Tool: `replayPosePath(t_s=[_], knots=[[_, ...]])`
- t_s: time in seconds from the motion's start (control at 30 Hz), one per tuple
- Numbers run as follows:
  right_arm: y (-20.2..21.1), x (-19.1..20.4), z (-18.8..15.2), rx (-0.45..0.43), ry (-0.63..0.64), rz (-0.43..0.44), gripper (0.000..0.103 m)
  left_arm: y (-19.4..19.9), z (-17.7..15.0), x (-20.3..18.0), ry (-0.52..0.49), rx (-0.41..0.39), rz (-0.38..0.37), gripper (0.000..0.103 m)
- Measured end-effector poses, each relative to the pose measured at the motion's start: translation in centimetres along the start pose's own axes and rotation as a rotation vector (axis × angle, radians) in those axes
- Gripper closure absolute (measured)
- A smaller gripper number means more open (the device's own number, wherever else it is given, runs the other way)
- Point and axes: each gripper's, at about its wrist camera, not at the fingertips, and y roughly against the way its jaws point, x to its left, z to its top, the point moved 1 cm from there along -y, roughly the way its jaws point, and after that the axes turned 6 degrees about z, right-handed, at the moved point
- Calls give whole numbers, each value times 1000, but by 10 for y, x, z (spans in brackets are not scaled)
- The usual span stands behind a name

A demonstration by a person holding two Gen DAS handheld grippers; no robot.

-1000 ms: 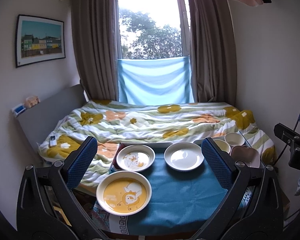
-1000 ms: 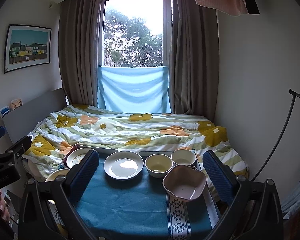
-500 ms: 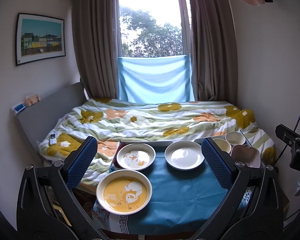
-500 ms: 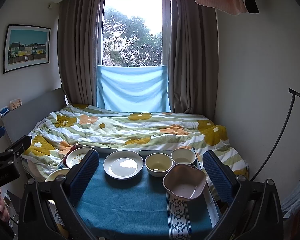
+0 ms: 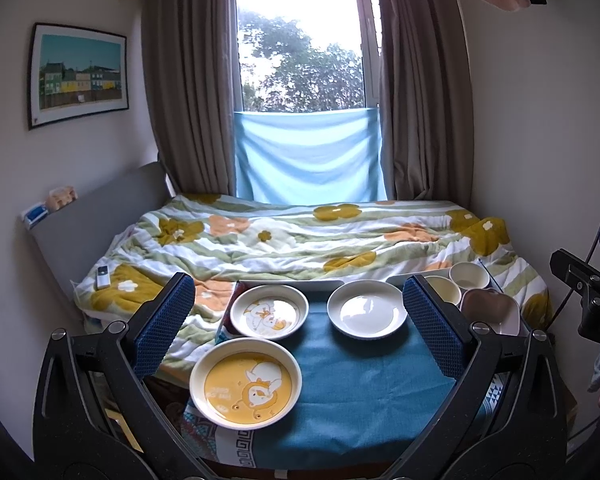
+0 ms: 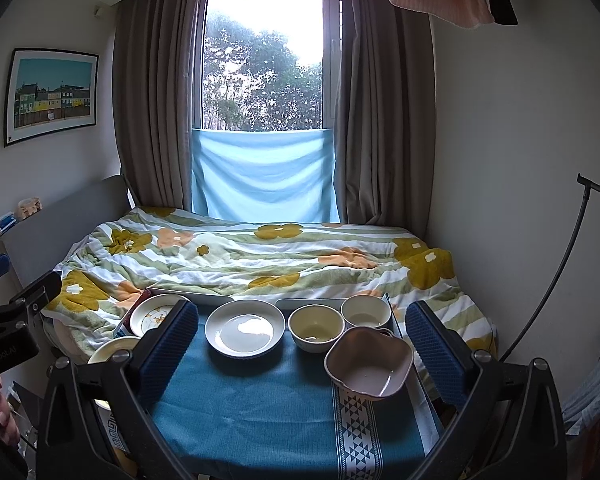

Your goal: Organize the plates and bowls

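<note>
**Plates to the left, bowls to the right — nothing lifted yet**

Both tongs, left and right, hang wide open and empty above the table, apparently poised to choose. Three glossy round plates — yellow, duck-printed, plain white — lie apart. Two cream bowls and a wavy-rimmed pink bowl cluster right, unstacked.

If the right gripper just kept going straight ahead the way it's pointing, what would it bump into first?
Probably nothing on the table. The right gripper is open and points level, above the dishes, toward the bed and window. The flowery quilt looks first in line, though depth is hard to judge.
</note>
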Motion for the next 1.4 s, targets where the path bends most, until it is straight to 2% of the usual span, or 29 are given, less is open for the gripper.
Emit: replayPosePath(t_s=[0.67,0.9,1.03,1.2,1.33,1.4], knots=[[-4,-9,-1,-6,-10,-5,0,-1,2,-7,0,-2,-3,0],[-4,-12,0,-2,-7,21,0,-2,5,-7,1,10,13,0],[-11,-12,-1,29,17,67,0,-2,0,2,47,51,23,0],[-39,-2,-15,104,49,173,0,-6,-22,27,99,121,105,0],[-70,17,-24,173,55,267,0,-23,-48,62,153,224,156,0],[-96,34,-31,224,63,327,0,-37,-64,85,201,278,149,0]])
